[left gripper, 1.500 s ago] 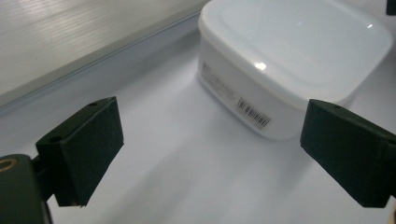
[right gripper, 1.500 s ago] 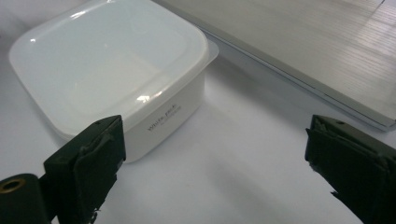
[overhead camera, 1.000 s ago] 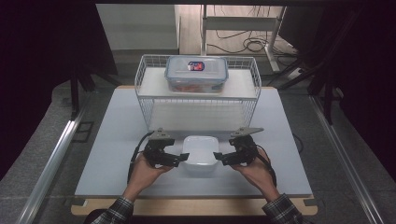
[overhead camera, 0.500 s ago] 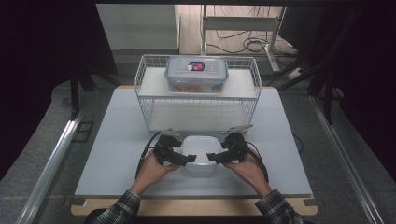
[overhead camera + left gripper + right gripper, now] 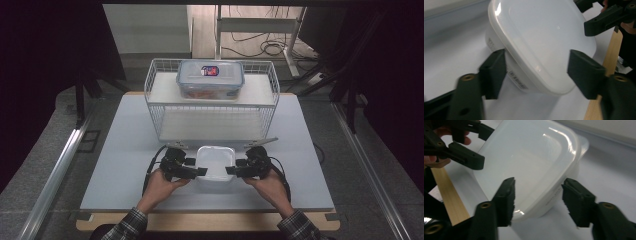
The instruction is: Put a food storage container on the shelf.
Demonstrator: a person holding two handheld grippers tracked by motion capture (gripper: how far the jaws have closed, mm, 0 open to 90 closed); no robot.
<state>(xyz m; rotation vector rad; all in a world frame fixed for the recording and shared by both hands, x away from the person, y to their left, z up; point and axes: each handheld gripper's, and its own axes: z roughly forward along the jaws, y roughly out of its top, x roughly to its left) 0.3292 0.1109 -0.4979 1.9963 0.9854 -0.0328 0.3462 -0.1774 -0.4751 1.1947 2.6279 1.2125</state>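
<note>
Forearms in plaid sleeves come in at the near edge of the table [image 5: 120, 150]; each hand steers a gripper toward a white lidded container [image 5: 216, 161] sitting between them on the table, near the front. Left gripper [image 5: 196, 171] has been closing its jaws around the container's left end, one jaw beside the lower wall, the other still apart from the lid edge; no firm grasp yet. Right gripper [image 5: 235, 171] has likewise been closing at the right end, jaws straddling the rim without pressing; lifting has not begun, by my judgement. Farther off stands a wire basket [image 5: 159, 116], with a clear lidded box [image 5: 210, 79] resting on top.
</note>
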